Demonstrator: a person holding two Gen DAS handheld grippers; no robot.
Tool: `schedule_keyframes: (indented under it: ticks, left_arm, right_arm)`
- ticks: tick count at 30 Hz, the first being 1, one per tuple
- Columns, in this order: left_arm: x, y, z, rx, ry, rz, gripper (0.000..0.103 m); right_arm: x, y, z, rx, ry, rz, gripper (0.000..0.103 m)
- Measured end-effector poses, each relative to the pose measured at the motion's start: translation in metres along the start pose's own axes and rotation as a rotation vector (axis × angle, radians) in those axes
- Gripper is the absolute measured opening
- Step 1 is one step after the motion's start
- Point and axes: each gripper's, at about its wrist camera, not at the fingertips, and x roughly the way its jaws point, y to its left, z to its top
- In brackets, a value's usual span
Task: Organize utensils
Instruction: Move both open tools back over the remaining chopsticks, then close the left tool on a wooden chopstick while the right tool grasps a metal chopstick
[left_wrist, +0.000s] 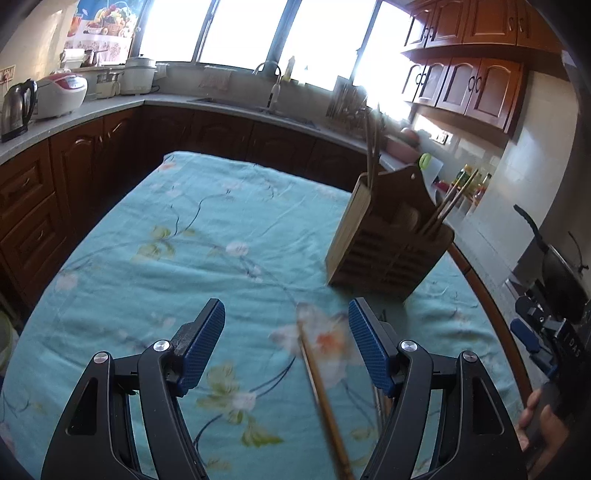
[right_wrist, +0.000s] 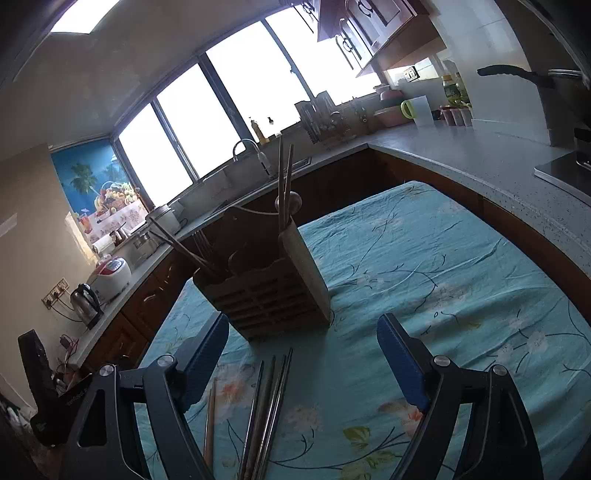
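Note:
A wooden utensil holder (left_wrist: 388, 243) stands on the teal floral tablecloth (left_wrist: 184, 240) and holds several chopsticks (left_wrist: 448, 203) and a spoon. It also shows in the right wrist view (right_wrist: 273, 291). My left gripper (left_wrist: 286, 347) is open, with a blurred wooden chopstick (left_wrist: 325, 402) lying below, between its fingers. My right gripper (right_wrist: 303, 365) is open above several metal chopsticks (right_wrist: 267, 410) and one wooden chopstick (right_wrist: 210, 424) that lie on the cloth just in front of the holder. The right gripper and the hand holding it show at the right edge of the left wrist view (left_wrist: 532, 339).
The kitchen counter (right_wrist: 480, 162) wraps around the table, with a sink and tap (left_wrist: 273, 85), a kettle (left_wrist: 16, 107), a rice cooker (left_wrist: 61, 94) and a pan (left_wrist: 554, 258). The table's wooden edge (left_wrist: 491, 306) runs along the right.

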Motion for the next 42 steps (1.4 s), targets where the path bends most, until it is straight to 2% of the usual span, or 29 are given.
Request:
schedule_keyframes:
  ticks: [5,17,21,22,24,30,32,42]
  left_arm:
    - [0.000,0.005,-0.015,0.001,0.036,0.007,0.071]
    - [0.014,0.000,-0.023,0.038,0.104,0.006,0.070]
    - [0.024,-0.005,-0.024,0.060,0.135,0.005,0.070]
    - [0.026,-0.007,-0.024,0.064,0.142,0.001,0.068]
    - [0.032,-0.009,-0.024,0.069,0.159,-0.009,0.065]
    - [0.051,-0.014,-0.021,0.082,0.206,-0.029,0.054]
    - [0.060,-0.018,-0.018,0.095,0.228,-0.033,0.052]
    - [0.105,-0.032,-0.008,0.148,0.350,-0.037,0.025]
  right_arm:
    - [0.002,0.009,-0.016,-0.024,0.038,-0.003,0.085]
    - [0.019,0.021,-0.033,-0.076,0.109,-0.003,0.082]
    - [0.027,0.023,-0.036,-0.088,0.143,-0.015,0.071]
    - [0.030,0.023,-0.037,-0.087,0.154,-0.019,0.069]
    - [0.036,0.022,-0.039,-0.086,0.173,-0.023,0.057]
    - [0.055,0.024,-0.044,-0.094,0.238,-0.033,0.038]
    - [0.064,0.024,-0.044,-0.092,0.261,-0.034,0.035]
    - [0.113,0.030,-0.046,-0.108,0.362,-0.039,0.023]
